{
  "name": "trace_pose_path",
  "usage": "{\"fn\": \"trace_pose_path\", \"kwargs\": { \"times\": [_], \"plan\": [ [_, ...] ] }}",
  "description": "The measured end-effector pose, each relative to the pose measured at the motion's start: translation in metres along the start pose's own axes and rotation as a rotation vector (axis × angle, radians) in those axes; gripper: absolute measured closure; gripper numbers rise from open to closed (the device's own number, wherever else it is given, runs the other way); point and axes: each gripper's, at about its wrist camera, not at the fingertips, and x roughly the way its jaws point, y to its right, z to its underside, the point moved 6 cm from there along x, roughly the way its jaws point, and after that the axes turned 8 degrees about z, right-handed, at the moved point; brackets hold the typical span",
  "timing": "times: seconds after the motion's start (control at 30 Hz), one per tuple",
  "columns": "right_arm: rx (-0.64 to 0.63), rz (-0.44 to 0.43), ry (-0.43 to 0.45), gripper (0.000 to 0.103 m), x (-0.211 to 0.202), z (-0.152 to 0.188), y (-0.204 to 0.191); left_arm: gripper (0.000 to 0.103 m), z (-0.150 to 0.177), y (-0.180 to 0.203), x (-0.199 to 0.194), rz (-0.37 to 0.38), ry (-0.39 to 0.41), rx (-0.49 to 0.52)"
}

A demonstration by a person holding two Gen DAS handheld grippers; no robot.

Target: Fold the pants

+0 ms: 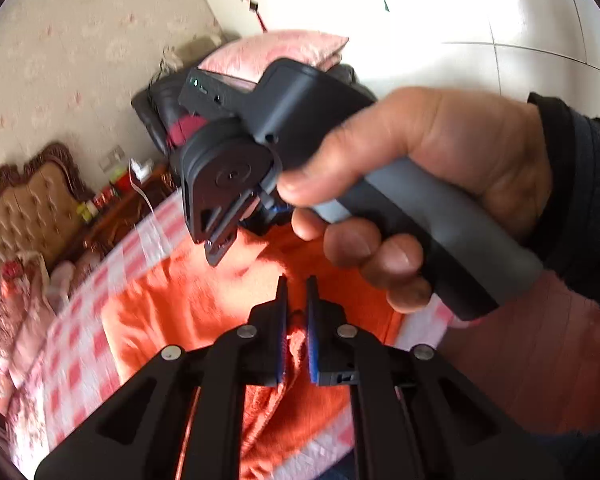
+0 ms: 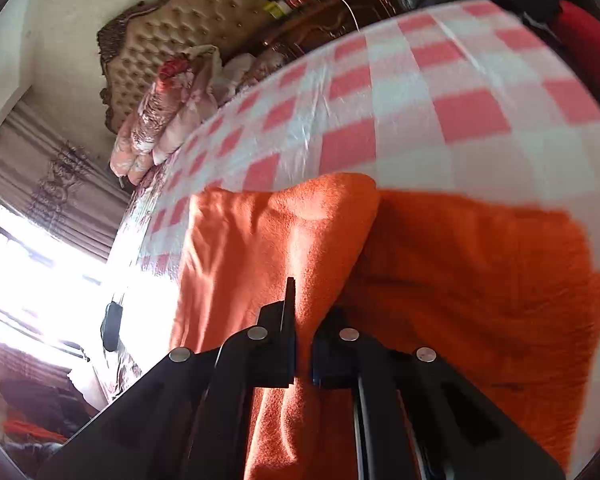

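The orange pants (image 1: pixel 204 300) lie on a bed with a pink-and-white checked sheet (image 1: pixel 100 280). My left gripper (image 1: pixel 297 292) is shut on a bunched fold of the orange fabric that runs down between its blue pads (image 1: pixel 313 344). My right gripper (image 2: pixel 300 300) is shut on another fold of the pants (image 2: pixel 480 280); the cloth is lifted in a ridge between its fingers (image 2: pixel 289 320). In the left wrist view the right gripper (image 1: pixel 216 240) shows from the side, held in a hand just above the pants.
A tufted headboard (image 2: pixel 188 28) and floral pillows (image 2: pixel 160 120) lie at the bed's far end. A wooden nightstand (image 2: pixel 332 4) with cans and a cable stands beside it. A bright window (image 2: pixel 28 280) is at the left. A dark chair with clothes (image 1: pixel 164 108) stands by the wall.
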Motion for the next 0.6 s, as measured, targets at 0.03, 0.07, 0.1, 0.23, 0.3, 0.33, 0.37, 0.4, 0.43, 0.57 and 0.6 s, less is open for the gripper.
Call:
{"fn": "trace_pose_path", "kwargs": {
  "times": [0.03,0.07,0.1,0.23,0.3,0.33,0.37,0.4,0.43,0.57,0.6],
  "plan": [
    [-0.007,0.002,0.008,0.096,-0.008,-0.004,0.002,0.095,-0.008,0.002,0.002,0.002,0.011,0.007],
    [-0.021,0.013,0.018,0.096,-0.019,-0.008,0.008,0.095,-0.017,0.006,0.005,0.007,0.022,0.017],
    [-0.029,0.028,0.023,0.096,-0.025,-0.011,0.014,0.095,-0.025,0.010,0.009,0.013,0.029,0.029],
    [-0.040,0.080,0.023,0.096,-0.043,-0.014,0.049,0.095,-0.051,0.036,0.031,0.020,0.041,0.082],
    [-0.046,0.103,0.014,0.096,-0.046,-0.014,0.065,0.095,-0.058,0.048,0.044,0.025,0.033,0.094],
    [-0.044,0.113,0.011,0.096,-0.047,-0.013,0.070,0.095,-0.062,0.053,0.048,0.028,0.029,0.090],
    [-0.045,0.117,0.007,0.096,-0.048,-0.012,0.077,0.095,-0.065,0.056,0.054,0.031,0.021,0.087],
    [-0.052,0.113,0.004,0.096,-0.049,-0.011,0.080,0.095,-0.068,0.059,0.058,0.028,0.014,0.091],
    [-0.059,0.114,0.002,0.096,-0.049,-0.010,0.082,0.095,-0.069,0.060,0.062,0.026,0.008,0.095],
    [-0.085,0.156,-0.008,0.096,-0.040,-0.003,0.095,0.093,-0.067,0.081,0.074,0.040,-0.037,0.095],
    [-0.090,0.159,0.002,0.096,-0.036,-0.003,0.096,0.089,-0.065,0.086,0.078,0.064,-0.046,0.086]
  ]
}}
